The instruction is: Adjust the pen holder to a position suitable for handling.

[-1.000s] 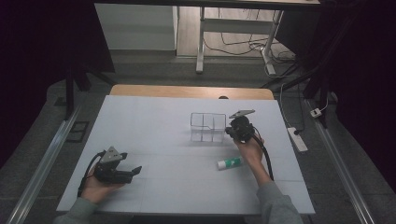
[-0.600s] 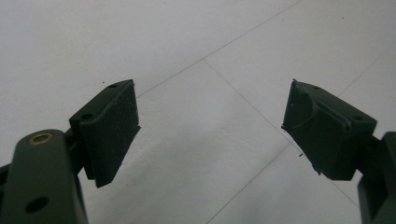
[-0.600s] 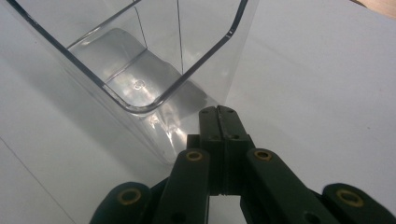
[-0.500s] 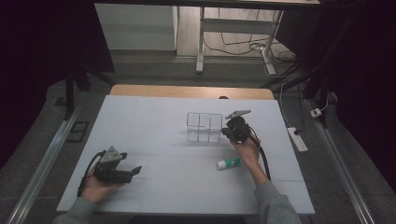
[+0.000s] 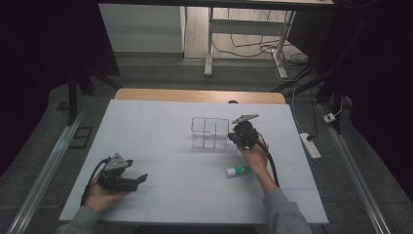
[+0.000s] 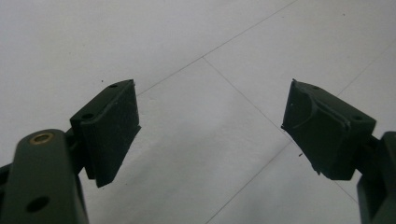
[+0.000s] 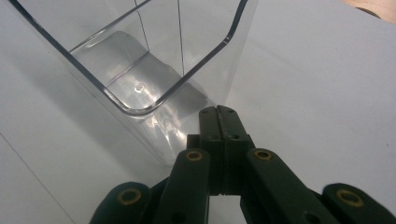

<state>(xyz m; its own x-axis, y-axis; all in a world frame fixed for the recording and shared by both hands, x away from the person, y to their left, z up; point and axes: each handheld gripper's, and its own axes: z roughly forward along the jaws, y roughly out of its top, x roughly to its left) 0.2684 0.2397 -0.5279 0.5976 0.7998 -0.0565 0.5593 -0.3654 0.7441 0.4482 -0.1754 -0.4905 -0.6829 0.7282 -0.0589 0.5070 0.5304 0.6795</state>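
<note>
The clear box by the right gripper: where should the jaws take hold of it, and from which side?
Grip the clear box by its thin upright right wall, at the rim, coming down from above. It stands open-topped, so one jaw can go inside and one outside. The right gripper, beside that wall, is shut and would need to open first.

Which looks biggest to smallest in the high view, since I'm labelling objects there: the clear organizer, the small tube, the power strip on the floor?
1. clear organizer
2. power strip, though it lies farther off on the floor, so its true size is unsure
3. small tube
</note>
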